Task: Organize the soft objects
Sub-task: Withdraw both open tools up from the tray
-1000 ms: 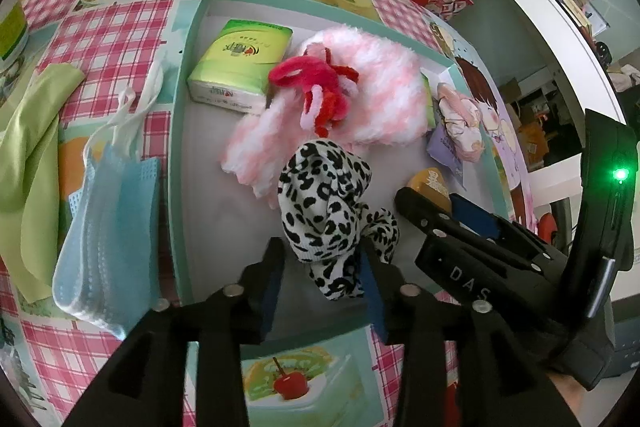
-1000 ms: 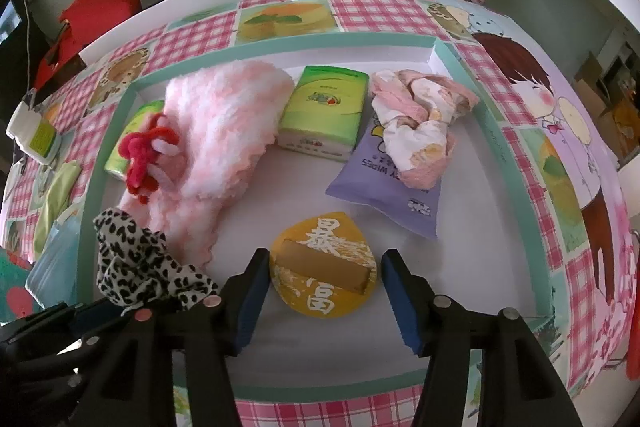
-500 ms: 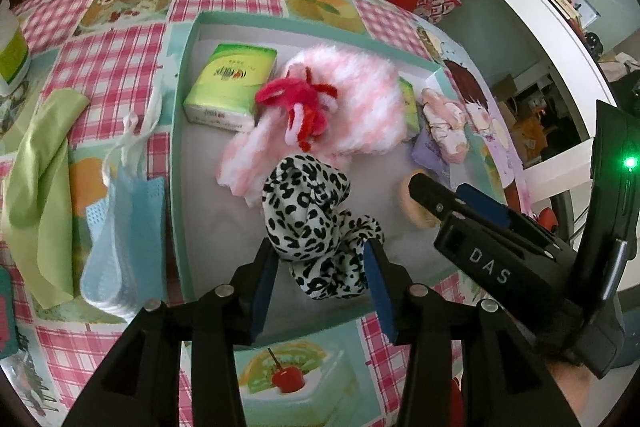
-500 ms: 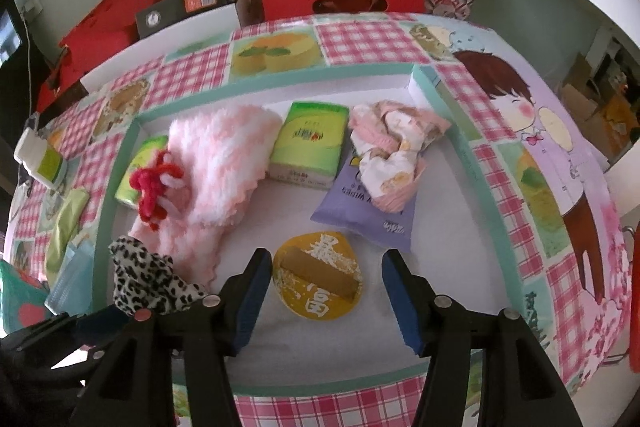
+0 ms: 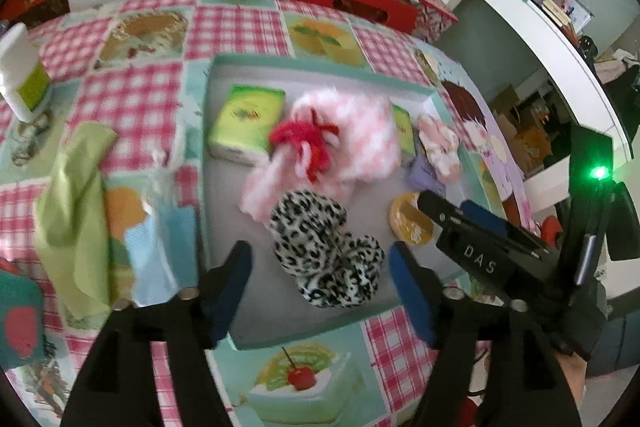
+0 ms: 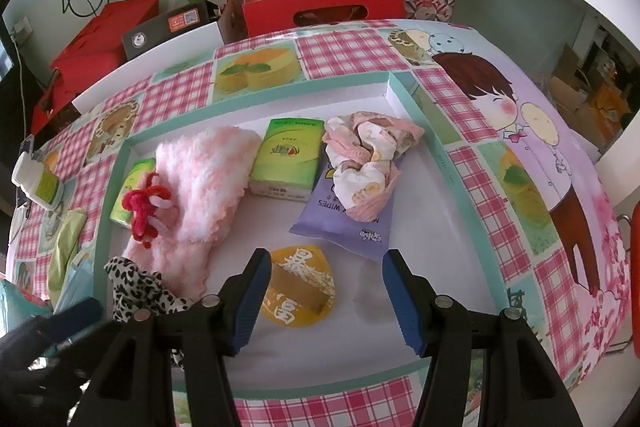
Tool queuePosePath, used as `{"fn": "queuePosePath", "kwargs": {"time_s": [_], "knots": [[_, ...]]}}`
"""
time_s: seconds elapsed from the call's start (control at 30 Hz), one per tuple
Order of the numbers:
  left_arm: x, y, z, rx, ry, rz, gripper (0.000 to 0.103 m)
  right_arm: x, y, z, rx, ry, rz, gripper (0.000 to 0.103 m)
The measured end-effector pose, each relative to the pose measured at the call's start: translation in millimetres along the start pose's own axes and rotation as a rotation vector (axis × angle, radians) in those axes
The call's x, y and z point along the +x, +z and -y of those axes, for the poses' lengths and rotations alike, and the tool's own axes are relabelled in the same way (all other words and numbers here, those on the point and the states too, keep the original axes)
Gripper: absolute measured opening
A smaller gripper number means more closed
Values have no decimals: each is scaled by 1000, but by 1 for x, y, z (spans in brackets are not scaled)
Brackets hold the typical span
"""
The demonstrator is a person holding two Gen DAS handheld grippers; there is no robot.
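We see our left gripper (image 5: 318,269) opening wide around the leopard cloth (image 5: 326,251), low and centre in the tray (image 5: 320,333), apparently to leave it there, while our right gripper (image 6: 326,287), half open, holds nothing above the yellow disc (image 6: 300,291).

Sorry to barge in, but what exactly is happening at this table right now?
A person with a gripper in each hand is sorting soft items into a shallow tray. The left gripper is opening over a leopard-print cloth lying in the tray. The right gripper hovers open above a yellow pouch.
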State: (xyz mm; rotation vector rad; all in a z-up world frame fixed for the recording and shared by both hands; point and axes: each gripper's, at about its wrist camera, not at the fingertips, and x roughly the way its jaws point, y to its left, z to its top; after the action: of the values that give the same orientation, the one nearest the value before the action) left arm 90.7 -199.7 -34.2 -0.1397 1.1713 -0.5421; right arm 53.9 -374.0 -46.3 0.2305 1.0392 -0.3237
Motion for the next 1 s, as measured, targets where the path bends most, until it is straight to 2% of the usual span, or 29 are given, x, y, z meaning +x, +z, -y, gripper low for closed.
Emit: {"fn": "queuePosePath", "kwargs": {"time_s": [0.1, 0.13, 0.2, 0.27, 0.37, 0.43, 0.6, 0.63, 0.67, 0.7, 0.73, 1.0], "knots": [[-8, 1, -3, 5, 36, 40, 74, 3, 0, -2, -9, -5, -11, 64], [-11, 2, -5, 6, 54, 56, 75, 5, -1, -3, -14, -8, -14, 72], [-13, 4, -7, 5, 93, 78, 79, 6, 0, -5, -22, -13, -14, 78], [-13, 5, -11, -2, 121, 88, 86, 6, -1, -6, -28, -15, -10, 78], [-15, 5, -16, -11, 156, 104, 86, 7, -1, -7, -28, -20, -15, 80], [-14, 5, -18, -15, 171, 108, 87, 8, -1, -6, -25, -23, -17, 88], [-10, 5, -23, -38, 188, 114, 88, 8, 0, -5, -22, -14, -8, 88], [-10, 5, -24, -43, 192, 115, 92, 8, 0, -5, -23, -11, -7, 89], [-10, 5, -25, -49, 197, 120, 96, 8, 0, -5, -22, -8, -8, 92], [-11, 5, -26, -54, 202, 129, 97, 8, 0, -5, -23, -6, -6, 102], [-12, 5, -27, -59, 207, 140, 97, 8, 0, -5, -23, -4, -4, 103], [-20, 7, -37, -104, 223, 183, 98, -3, 3, -12, -45, 5, 56, 103]]}}
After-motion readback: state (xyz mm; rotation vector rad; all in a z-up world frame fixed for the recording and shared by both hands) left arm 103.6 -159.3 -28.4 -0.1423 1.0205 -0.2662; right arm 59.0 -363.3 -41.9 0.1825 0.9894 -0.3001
